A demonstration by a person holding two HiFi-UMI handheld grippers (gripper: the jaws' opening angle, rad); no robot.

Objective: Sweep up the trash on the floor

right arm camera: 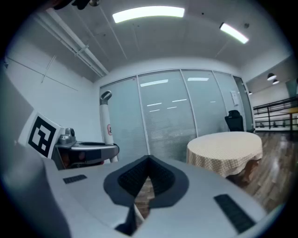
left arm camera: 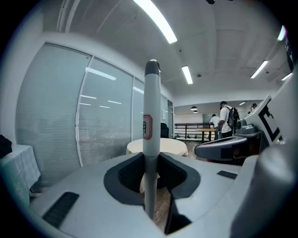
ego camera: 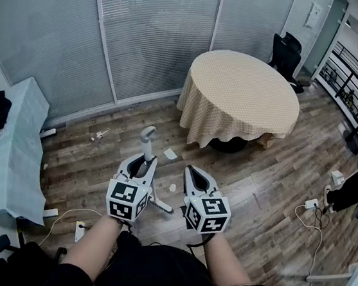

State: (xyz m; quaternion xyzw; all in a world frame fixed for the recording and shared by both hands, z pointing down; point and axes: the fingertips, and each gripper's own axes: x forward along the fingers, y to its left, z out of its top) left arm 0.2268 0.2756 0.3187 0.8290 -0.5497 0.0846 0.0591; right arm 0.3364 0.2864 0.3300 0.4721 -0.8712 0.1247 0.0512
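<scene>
Left claw (left arm camera: 151, 186) clamps the upright handle (left arm camera: 151, 116), right claw (right arm camera: 146, 181) closed empty, open floor (ego camera: 133, 124) up to the table (ego camera: 244, 89).

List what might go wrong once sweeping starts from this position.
1. Only the left gripper clamps the handle. The right gripper is shut on nothing, so the long handle may twist or slip mid-stroke.
2. The paper scraps lie near the hem of the tablecloth, and a stroke could push them beneath it.
3. A white cable on the floor at the left might snag.
</scene>
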